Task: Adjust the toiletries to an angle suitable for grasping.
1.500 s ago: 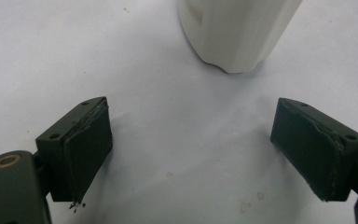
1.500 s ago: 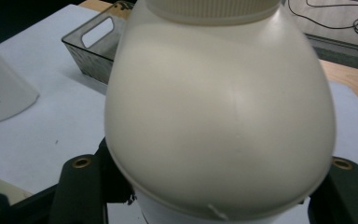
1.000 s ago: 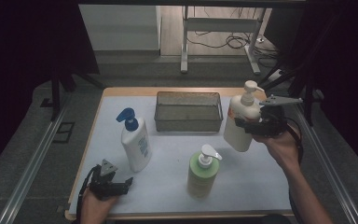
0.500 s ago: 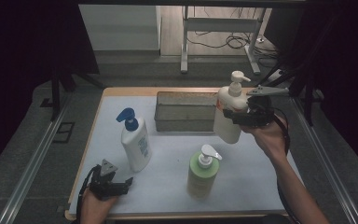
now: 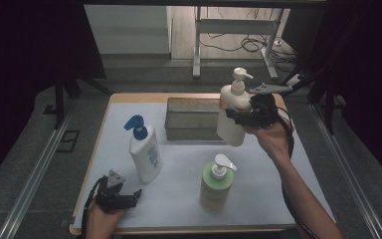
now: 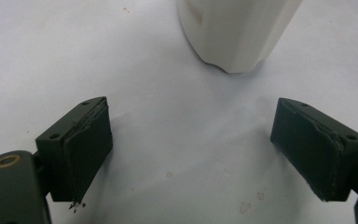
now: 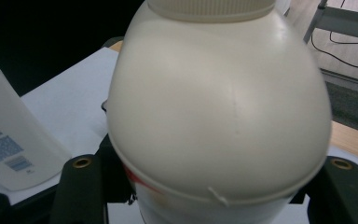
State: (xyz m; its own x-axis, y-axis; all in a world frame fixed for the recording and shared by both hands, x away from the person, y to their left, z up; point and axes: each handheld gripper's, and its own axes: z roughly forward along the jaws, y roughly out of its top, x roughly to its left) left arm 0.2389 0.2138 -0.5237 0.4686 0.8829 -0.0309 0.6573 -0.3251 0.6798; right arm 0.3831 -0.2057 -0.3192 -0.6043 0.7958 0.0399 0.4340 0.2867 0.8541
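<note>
My right gripper (image 5: 239, 116) is shut on a cream pump bottle (image 5: 230, 124) and holds it upright in the air over the right end of a dark mesh basket (image 5: 189, 132). In the right gripper view the bottle's rounded shoulder (image 7: 219, 116) looms close, and the black jaws press on its two sides. My left gripper (image 5: 128, 199) rests open on the white mat at the front left. Its jaws (image 6: 191, 154) have nothing between them. The base of a white bottle with a blue pump (image 6: 235, 32) stands just beyond them.
The white bottle with the blue pump (image 5: 146, 152) stands left of centre on the mat (image 5: 179, 164). A green pump bottle (image 5: 215, 184) stands at front centre. The table's edges drop to a grey floor, and metal table legs (image 5: 197, 50) stand beyond.
My right hand has carried the cream bottle leftward and a little upward, from the right of the basket to above its right end. The left gripper has stayed put.
</note>
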